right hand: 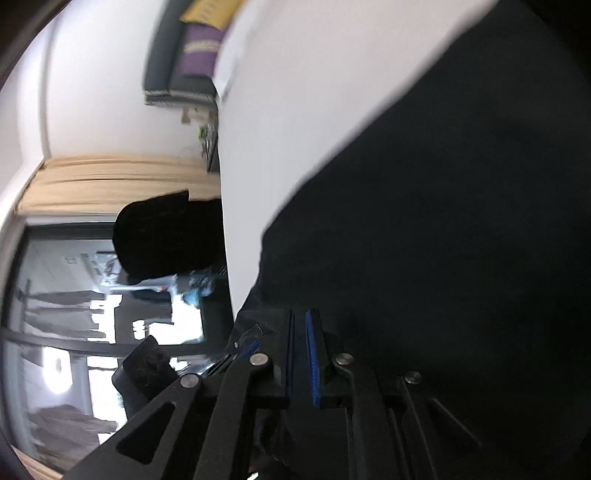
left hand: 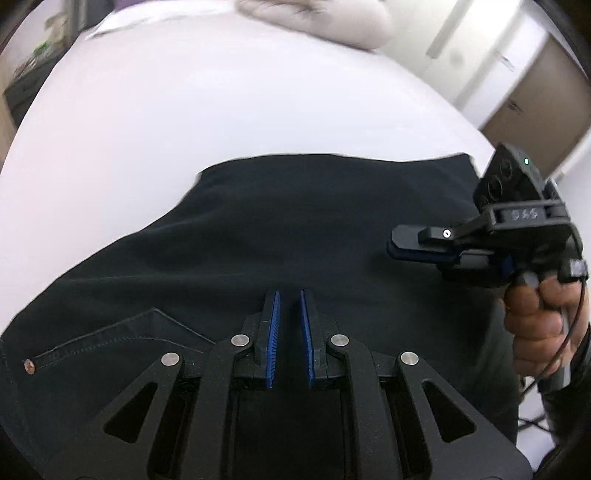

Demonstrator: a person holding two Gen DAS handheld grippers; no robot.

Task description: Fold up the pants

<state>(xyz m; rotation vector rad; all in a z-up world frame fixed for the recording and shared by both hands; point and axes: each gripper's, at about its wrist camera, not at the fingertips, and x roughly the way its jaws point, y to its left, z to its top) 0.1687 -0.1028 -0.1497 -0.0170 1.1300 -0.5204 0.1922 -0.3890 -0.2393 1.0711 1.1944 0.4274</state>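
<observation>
Dark navy pants point(left hand: 288, 229) lie folded on a white table point(left hand: 184, 110); a pocket seam with a copper rivet point(left hand: 28, 366) shows at the lower left. My left gripper point(left hand: 289, 295) hovers over the pants, its blue pads a narrow gap apart with nothing between them. My right gripper point(left hand: 399, 245) is turned on its side over the right part of the pants, its jaws nearly together. In the right wrist view the pants point(right hand: 443, 221) fill the right side and the right gripper point(right hand: 300, 314) shows a slim gap, empty.
A beige garment point(left hand: 317, 18) lies at the table's far edge. Cabinets and a wooden door point(left hand: 535, 110) stand beyond the table on the right. The right wrist view shows a window, a curtain point(right hand: 110, 181) and purple and yellow folded items point(right hand: 199, 55).
</observation>
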